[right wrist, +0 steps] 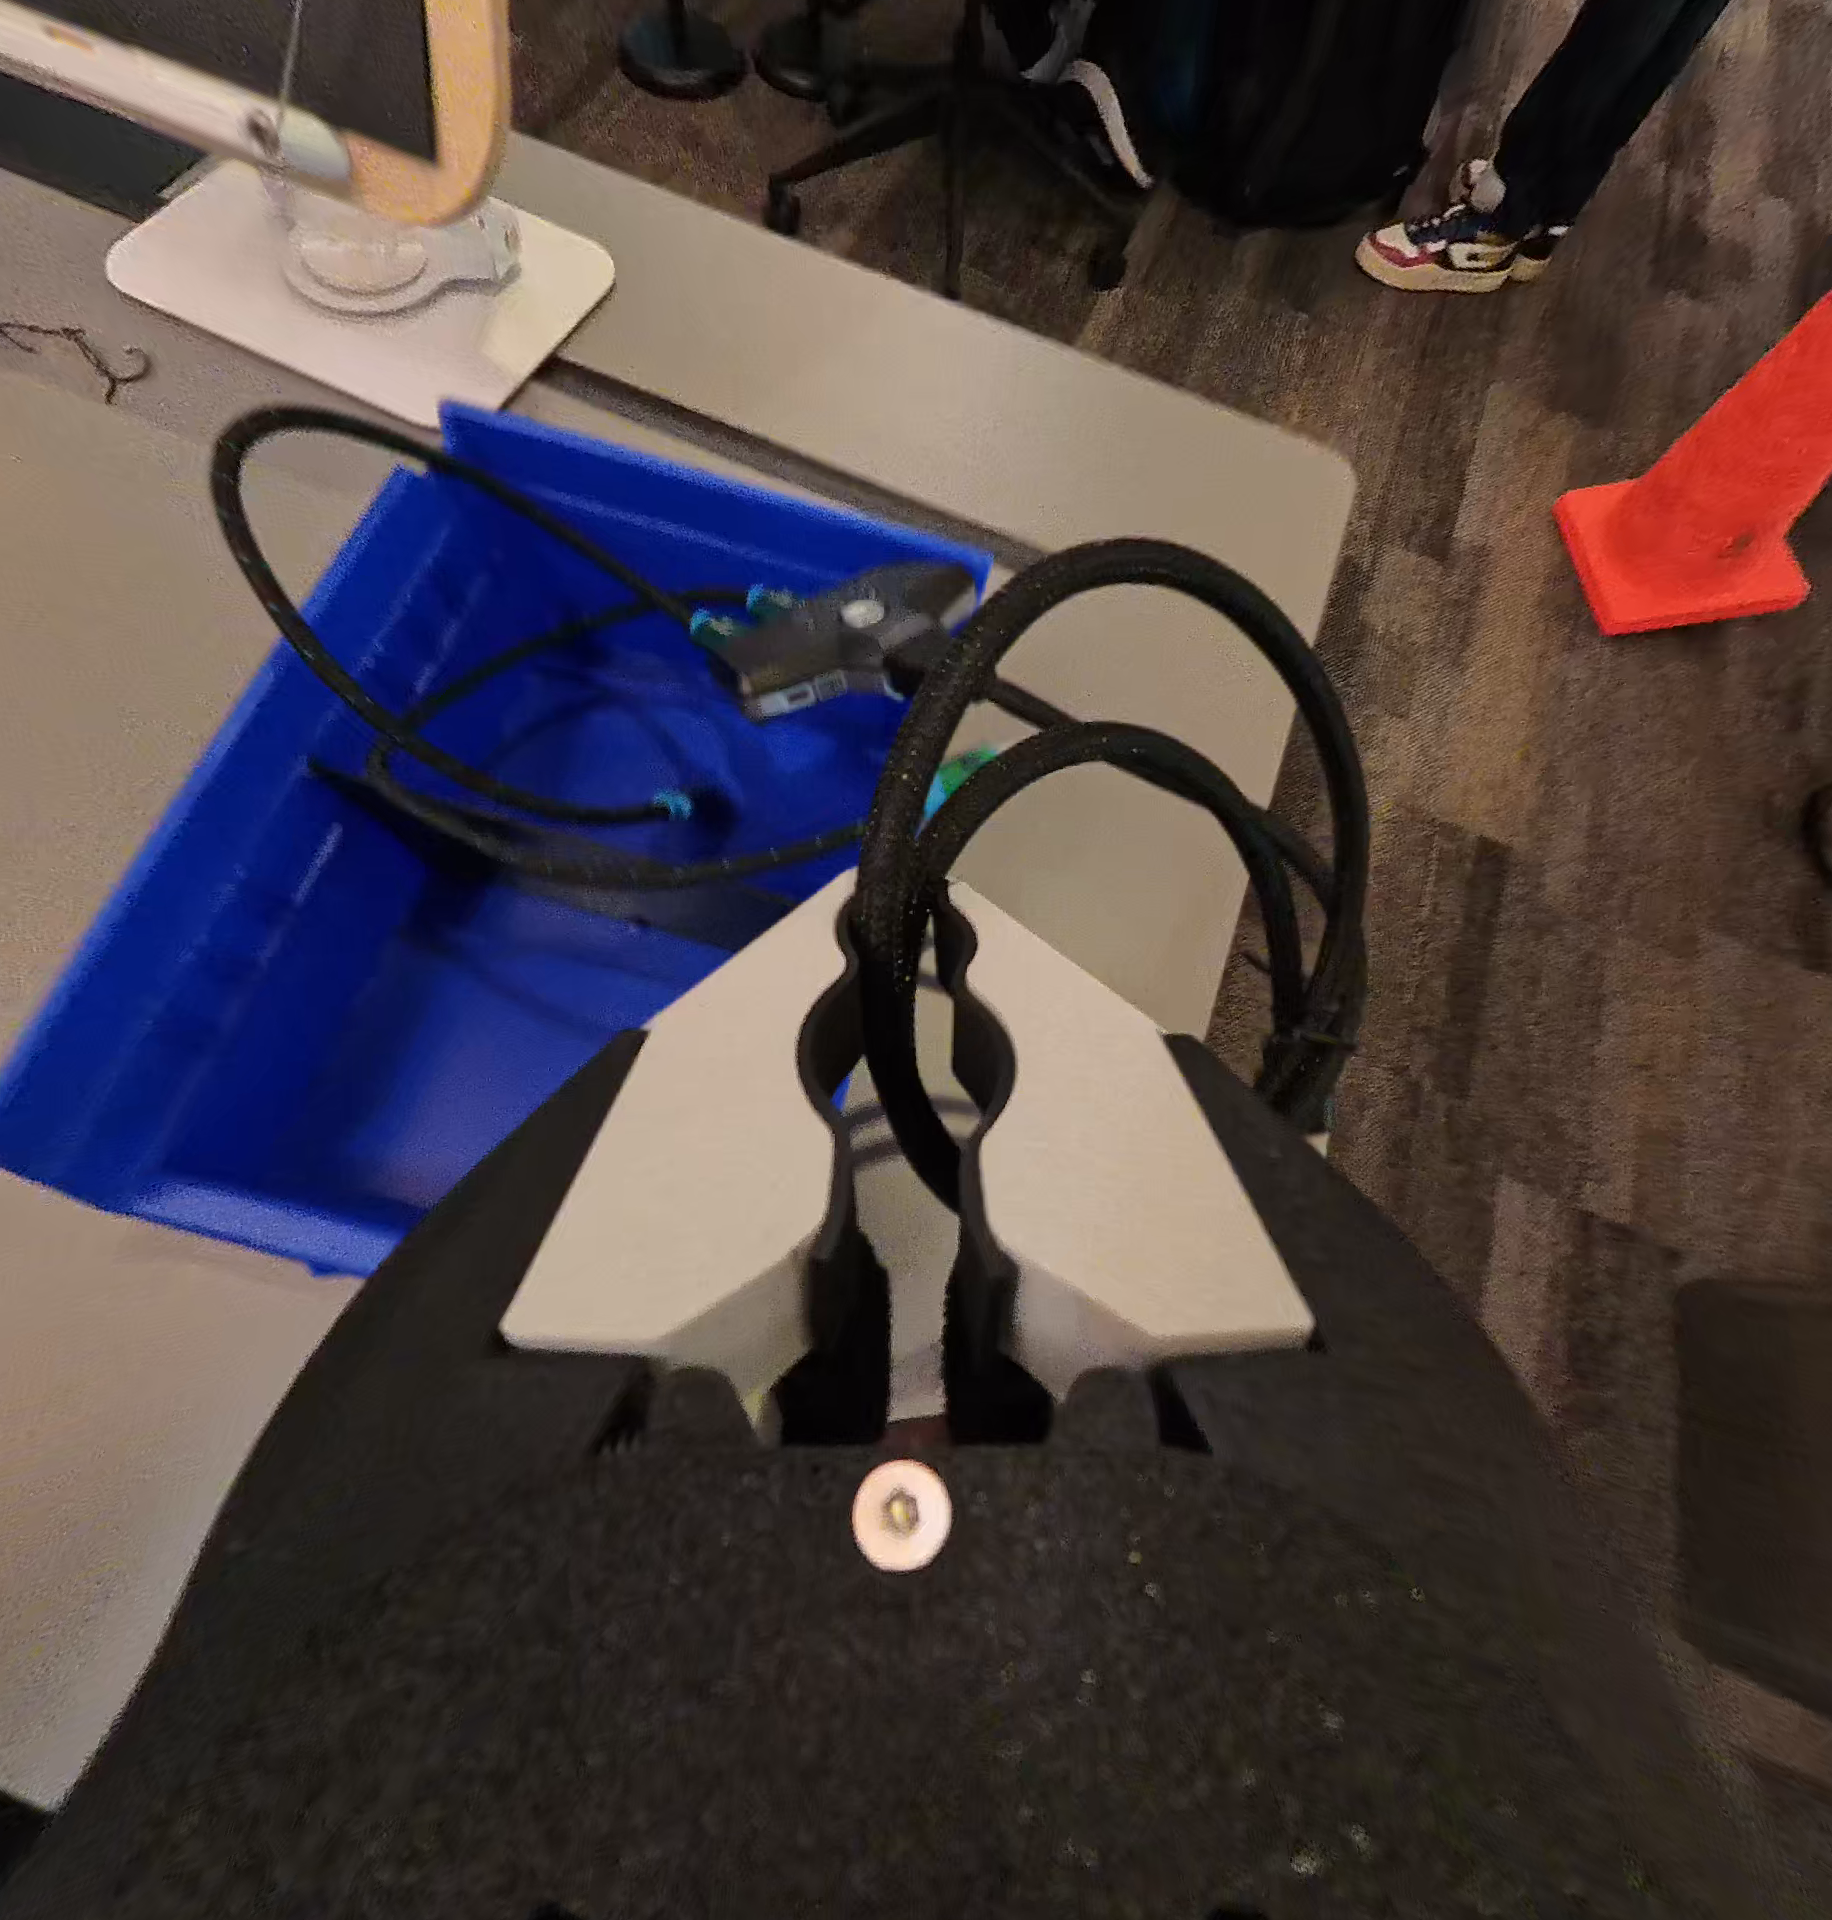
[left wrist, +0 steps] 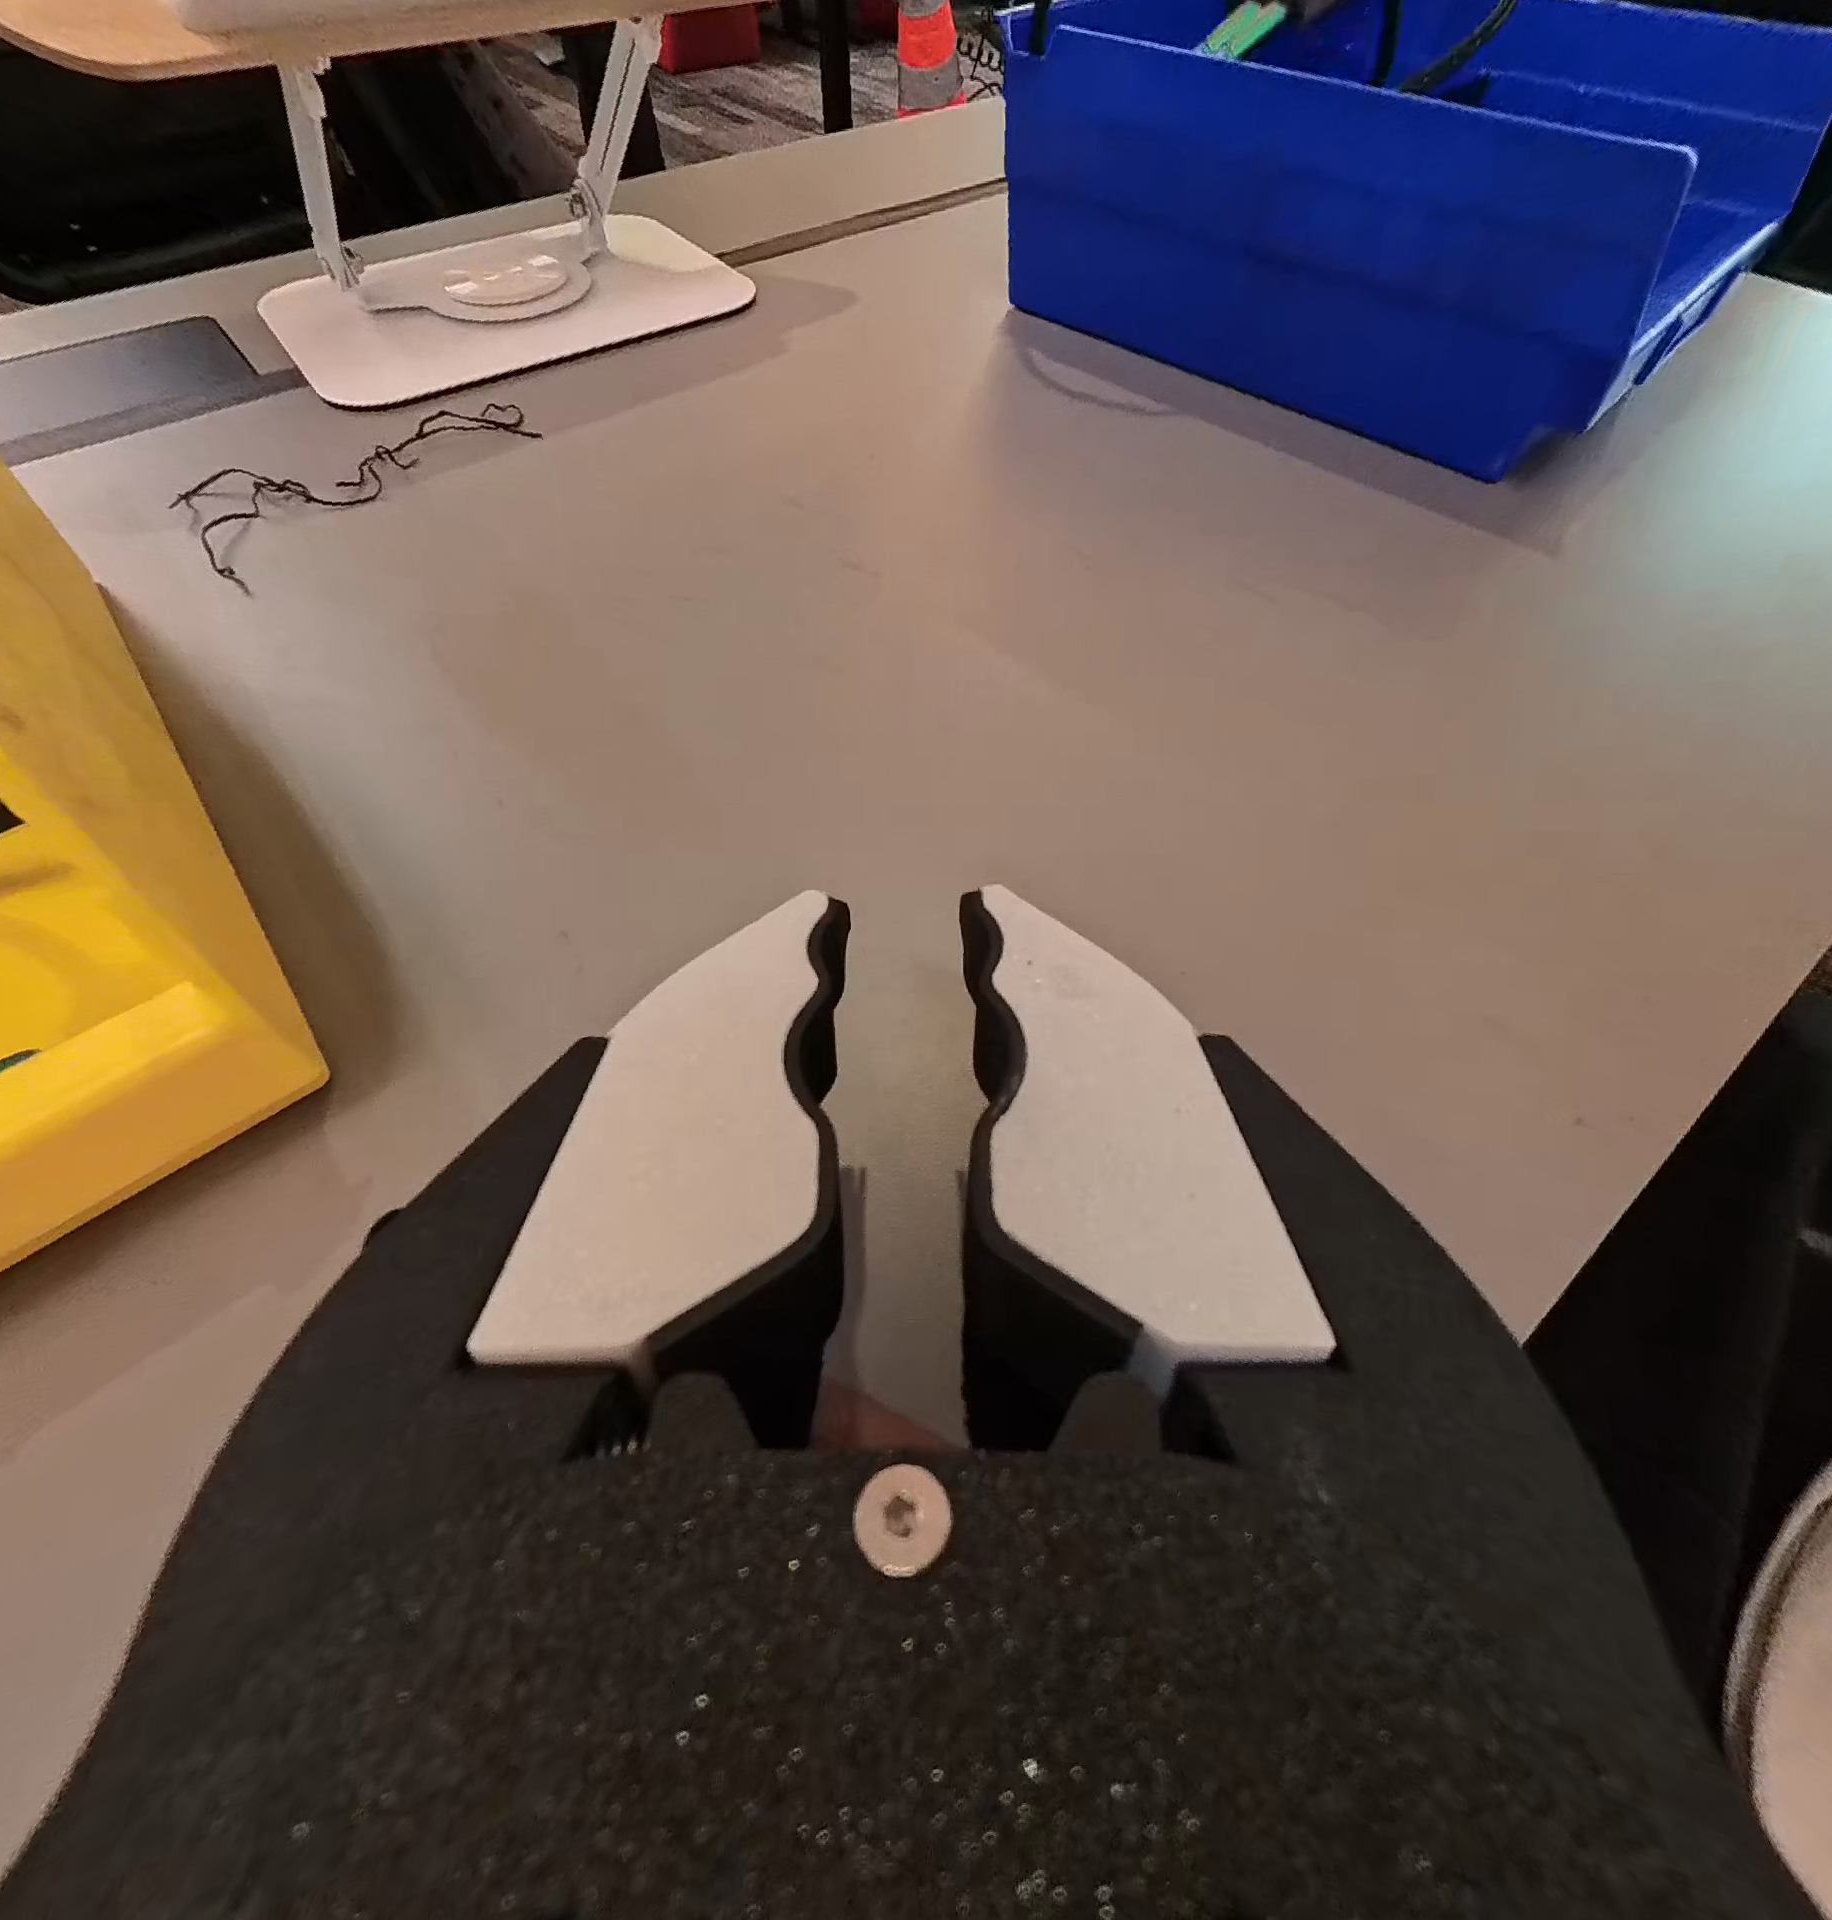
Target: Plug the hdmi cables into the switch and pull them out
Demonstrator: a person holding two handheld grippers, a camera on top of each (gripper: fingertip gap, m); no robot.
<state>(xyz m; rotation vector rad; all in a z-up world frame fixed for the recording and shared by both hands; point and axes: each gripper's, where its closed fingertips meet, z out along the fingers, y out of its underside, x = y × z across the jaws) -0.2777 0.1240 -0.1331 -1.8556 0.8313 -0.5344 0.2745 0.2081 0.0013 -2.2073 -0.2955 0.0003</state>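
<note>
In the right wrist view, my right gripper point(right wrist: 899, 914) is shut on a thick black braided hdmi cable point(right wrist: 1151, 561). The cable loops up to the right and hangs over the table's edge. I hold it above the near right corner of a blue bin point(right wrist: 268, 987). The dark grey switch point(right wrist: 839, 639) lies at the bin's far right corner, with thinner black cables with teal plugs point(right wrist: 706, 623) at its left end. One more teal-ended cable point(right wrist: 673, 802) lies loose in the bin. My left gripper point(left wrist: 904, 914) is open and empty, low over bare table; the blue bin point(left wrist: 1359, 270) is far right of it.
A yellow bin point(left wrist: 81, 935) stands at the left gripper's left. A white stand base point(left wrist: 507, 301) and a tangle of black thread point(left wrist: 351, 483) lie at the back. The table edge point(right wrist: 1307, 665) runs close on the right. On the floor beyond are an orange cone point(right wrist: 1722, 488) and a person's shoe point(right wrist: 1452, 244). My right fingertips sit around 60 cm from my left ones.
</note>
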